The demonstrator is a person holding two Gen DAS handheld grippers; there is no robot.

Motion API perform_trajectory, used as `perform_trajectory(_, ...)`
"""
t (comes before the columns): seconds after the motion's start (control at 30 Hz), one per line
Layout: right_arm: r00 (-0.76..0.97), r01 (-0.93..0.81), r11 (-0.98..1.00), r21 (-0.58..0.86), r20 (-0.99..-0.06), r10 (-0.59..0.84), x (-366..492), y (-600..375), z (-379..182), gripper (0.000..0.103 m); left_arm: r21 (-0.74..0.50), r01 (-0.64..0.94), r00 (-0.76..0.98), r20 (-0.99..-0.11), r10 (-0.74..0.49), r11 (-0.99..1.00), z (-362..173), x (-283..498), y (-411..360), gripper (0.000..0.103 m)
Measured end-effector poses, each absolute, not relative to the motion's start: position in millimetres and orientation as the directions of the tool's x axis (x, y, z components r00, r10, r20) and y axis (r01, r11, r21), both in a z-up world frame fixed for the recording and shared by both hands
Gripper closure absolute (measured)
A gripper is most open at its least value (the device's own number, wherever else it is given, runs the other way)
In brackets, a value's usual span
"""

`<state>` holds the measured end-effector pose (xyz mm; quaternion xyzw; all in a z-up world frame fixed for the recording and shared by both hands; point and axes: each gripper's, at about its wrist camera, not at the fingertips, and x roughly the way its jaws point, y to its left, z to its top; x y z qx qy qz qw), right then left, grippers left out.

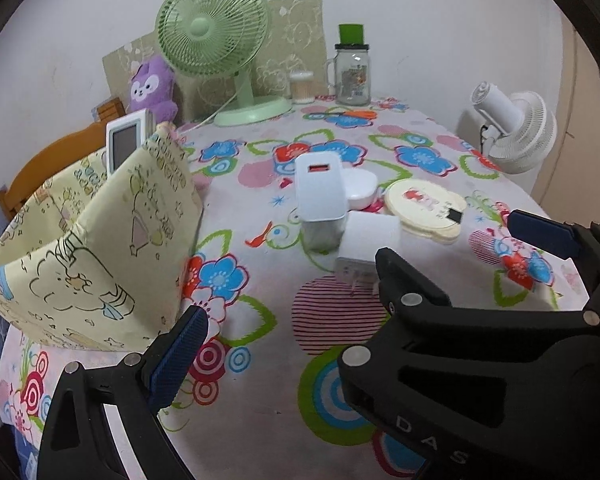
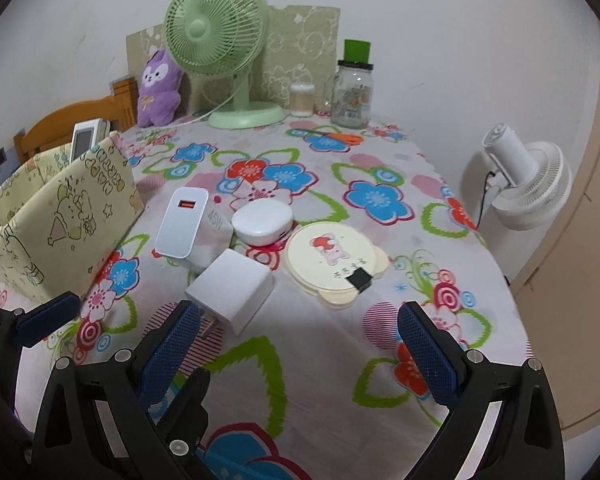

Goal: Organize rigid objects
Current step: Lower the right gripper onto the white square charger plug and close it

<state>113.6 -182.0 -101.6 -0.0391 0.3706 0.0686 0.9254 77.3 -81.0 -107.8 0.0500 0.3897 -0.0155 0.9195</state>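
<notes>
Right now both claws hover low over the near edge of the surface (image 2: 340, 380), which is covered in a bright flowered cloth, and neither one has hold of anything. Seen from its own camera, the right claw (image 2: 300, 344) is spread wide, its blue-padded fingers (image 2: 424, 356) well apart with bare cloth between them. The left claw (image 1: 352, 276) is also wide open; in the left wrist view the right claw's black frame crosses in front of it. Just beyond the right claw's left finger lies a small white cube charger (image 2: 232, 288), prongs pointing toward the near edge. Touching it on the far side stands a taller white charger (image 2: 182, 226) with an orange port on its face. To the right of that sits a rounded white case (image 2: 262, 220), and further right a flat cream lid (image 2: 332, 266) with a cartoon print and a small black piece on its near rim. At the left edge of the surface stands a pale yellow fabric bin (image 2: 60, 216) with cartoon drawings, and a white device with a grey screen (image 2: 86, 140) pokes up from it. Along the far wall are a green desk fan (image 2: 220, 40), a purple plush toy (image 2: 158, 88), a jar of cotton swabs (image 2: 302, 98) and a glass jar with a green top (image 2: 354, 88). A white fan (image 2: 532, 188) stands off the right side.
</notes>
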Motion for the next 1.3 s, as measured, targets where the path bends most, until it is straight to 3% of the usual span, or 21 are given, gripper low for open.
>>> perform_trajectory(0.43, 0.653, -0.249, 0.969, -0.009, -0.74, 0.161, 138.0, -161.5, -117.5, 0.005, 0.026, 0.049, 0.619, -0.785, -0.01, 0.998, -122.3, 96.8, -64.7, 0.004)
perform_trajectory(0.67, 0.59, -0.297, 0.955, 0.02, -0.782, 0.201, 151.2, -156.5, -125.7, 0.022, 0.024, 0.064, 0.608, -0.794, -0.02, 0.998, -122.0, 98.9, -62.5, 0.004)
perform_trajectory(0.73, 0.589, -0.303, 0.953, 0.017, -0.783, 0.202, 151.5, -155.1, -126.2, 0.03, 0.019, 0.069, 0.605, -0.796, -0.027, 0.997, -122.6, 100.4, -62.0, 0.004)
perform_trajectory(0.8, 0.596, -0.303, 0.953, 0.003, -0.779, 0.192, 150.3, -154.0, -124.9, 0.047, 0.027, 0.065, 0.61, -0.793, -0.018, 0.998, -122.3, 101.2, -61.6, 0.004)
perform_trajectory(1.3, 0.653, -0.256, 0.967, -0.001, -0.737, 0.172, 133.7, -178.9, -108.6, 0.05, 0.093, 0.091, 0.641, -0.768, 0.013, 0.992, -114.2, 99.9, -82.5, 0.004)
